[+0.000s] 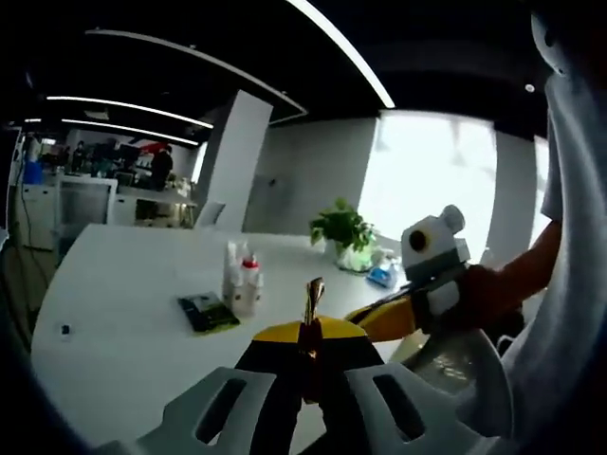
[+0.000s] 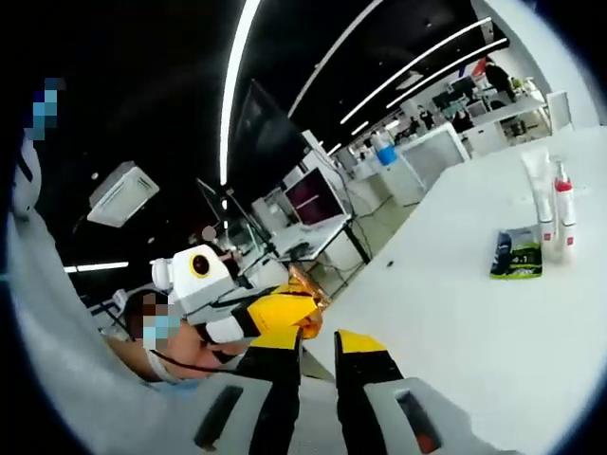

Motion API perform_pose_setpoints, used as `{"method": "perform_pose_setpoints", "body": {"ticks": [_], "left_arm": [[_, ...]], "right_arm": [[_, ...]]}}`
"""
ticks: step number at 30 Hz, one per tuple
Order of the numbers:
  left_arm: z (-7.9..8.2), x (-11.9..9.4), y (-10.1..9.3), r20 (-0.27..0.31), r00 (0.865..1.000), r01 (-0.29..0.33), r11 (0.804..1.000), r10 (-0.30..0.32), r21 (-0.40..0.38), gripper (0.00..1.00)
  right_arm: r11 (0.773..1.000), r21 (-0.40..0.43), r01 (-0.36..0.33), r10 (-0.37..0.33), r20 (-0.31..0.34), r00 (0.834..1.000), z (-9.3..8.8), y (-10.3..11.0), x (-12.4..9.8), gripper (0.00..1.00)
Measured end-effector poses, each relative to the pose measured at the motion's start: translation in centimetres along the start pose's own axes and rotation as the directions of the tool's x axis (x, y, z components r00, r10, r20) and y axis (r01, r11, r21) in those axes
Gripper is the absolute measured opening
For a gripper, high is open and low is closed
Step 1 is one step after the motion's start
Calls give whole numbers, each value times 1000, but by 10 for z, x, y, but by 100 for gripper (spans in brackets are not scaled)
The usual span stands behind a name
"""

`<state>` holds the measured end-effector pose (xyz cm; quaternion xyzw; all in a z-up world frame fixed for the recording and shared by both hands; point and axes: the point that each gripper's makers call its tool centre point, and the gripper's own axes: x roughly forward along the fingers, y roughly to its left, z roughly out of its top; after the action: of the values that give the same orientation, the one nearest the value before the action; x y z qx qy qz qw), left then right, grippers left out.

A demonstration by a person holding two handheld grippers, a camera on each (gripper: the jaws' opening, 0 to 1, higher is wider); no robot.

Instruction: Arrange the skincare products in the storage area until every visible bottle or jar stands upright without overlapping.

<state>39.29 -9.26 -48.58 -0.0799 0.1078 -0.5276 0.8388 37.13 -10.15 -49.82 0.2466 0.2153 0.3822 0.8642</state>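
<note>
My left gripper is shut on a small shiny gold packet that stands up from its yellow-tipped jaws, held in the air before the table. In the right gripper view the same gold packet sits at the tip of the left gripper, just above my right gripper, whose jaws stand apart with nothing between them. The right gripper comes in from the right in the left gripper view. Two white bottles stand upright together on the white table, with a dark green sachet lying flat beside them.
A potted plant and a blue pack stand at the table's far side. In the right gripper view the bottles and the sachet are at the far right. A person's sleeve fills the right side. Office desks stand behind.
</note>
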Motion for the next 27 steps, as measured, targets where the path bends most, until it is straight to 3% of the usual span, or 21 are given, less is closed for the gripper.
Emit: {"method": "perform_pose_setpoints", "body": {"ticks": [5, 10, 20, 27], "left_arm": [[2, 0, -7, 11, 999, 32, 999, -32, 4, 5], [7, -1, -9, 33, 998, 49, 999, -48, -13, 5], [6, 1, -15, 27, 996, 83, 996, -82, -28, 6], [8, -1, -9, 45, 997, 61, 995, -58, -76, 17]], "right_arm": [[998, 47, -37, 37, -7, 999, -4, 5, 3, 0], [989, 125, -78, 75, 28, 997, -1, 10, 2, 0], [974, 202, -102, 92, 56, 994, -3, 7, -5, 0], [966, 227, -121, 102, 94, 990, 2, 7, -11, 0]]}}
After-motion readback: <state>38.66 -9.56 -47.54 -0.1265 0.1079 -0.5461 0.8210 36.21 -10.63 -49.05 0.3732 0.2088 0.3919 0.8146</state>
